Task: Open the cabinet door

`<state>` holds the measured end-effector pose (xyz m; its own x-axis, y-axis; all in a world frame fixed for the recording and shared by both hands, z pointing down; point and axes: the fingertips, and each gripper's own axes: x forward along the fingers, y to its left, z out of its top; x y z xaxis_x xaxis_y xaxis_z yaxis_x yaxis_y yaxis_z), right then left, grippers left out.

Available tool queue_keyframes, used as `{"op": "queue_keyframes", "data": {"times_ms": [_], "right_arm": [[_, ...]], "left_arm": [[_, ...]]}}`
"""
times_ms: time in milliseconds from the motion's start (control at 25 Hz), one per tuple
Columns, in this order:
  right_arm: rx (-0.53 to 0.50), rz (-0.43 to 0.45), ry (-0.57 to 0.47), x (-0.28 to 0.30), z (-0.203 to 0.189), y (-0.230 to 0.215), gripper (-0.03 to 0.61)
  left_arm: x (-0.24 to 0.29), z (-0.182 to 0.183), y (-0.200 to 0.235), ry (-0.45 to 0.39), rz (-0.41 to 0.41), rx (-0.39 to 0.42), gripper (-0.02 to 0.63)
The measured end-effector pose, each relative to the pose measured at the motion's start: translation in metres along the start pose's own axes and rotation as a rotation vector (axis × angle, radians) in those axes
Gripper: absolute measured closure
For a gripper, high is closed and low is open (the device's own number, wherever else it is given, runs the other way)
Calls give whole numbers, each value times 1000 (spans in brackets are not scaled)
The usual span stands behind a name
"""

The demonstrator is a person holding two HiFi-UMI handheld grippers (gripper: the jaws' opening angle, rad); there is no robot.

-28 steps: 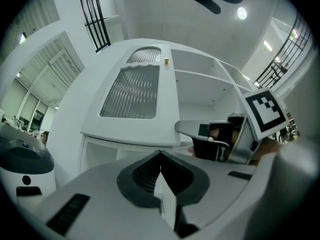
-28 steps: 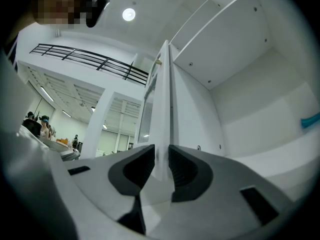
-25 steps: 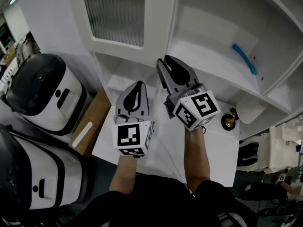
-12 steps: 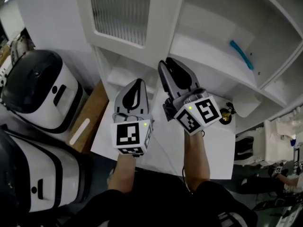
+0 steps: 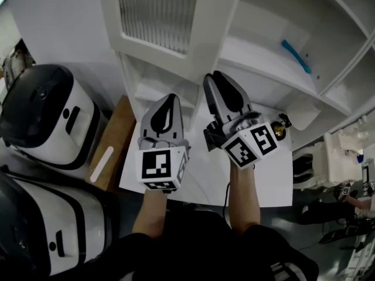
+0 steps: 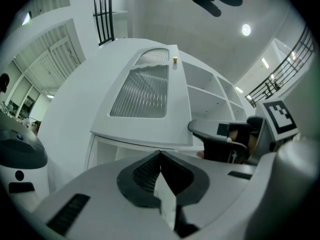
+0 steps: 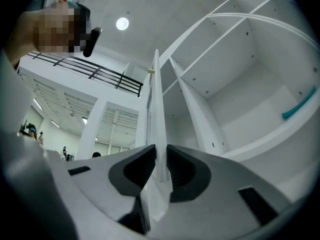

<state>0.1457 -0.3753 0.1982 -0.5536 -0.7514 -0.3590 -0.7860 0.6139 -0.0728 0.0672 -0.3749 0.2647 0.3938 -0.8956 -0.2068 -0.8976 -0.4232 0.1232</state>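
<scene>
The left gripper (image 6: pixel 160 156) is clenched on nothing, just below the door (image 5: pixel 176 50). The right gripper (image 7: pixel 160 156) grasps the door's edge, its jaws just tightened. The door stands swung out from the cabinet (image 5: pixel 261 16).

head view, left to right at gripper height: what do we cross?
Upper white-and-black appliance → brown board → left gripper → right gripper, jaws just closed further on the edge of the cabinet door → small brass-coloured object.
</scene>
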Motion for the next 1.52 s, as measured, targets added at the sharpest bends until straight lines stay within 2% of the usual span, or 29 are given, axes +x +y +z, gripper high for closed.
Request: {"op": "queue_keyframes", "data": {"times_ms": [360,1040,1520], "right_arm": [[-4,-55,-23,-11,1,31,494],[-59,-171,-67,-19,-3,107,499],[-77,-164,-91,-15,-12,166,500]], "left_arm": [[-21,5,5,-1,-79,-30,600],[-72,22,35,-2,-215,-18,601],[-105,29,64,4,-259,-7,600]]}}
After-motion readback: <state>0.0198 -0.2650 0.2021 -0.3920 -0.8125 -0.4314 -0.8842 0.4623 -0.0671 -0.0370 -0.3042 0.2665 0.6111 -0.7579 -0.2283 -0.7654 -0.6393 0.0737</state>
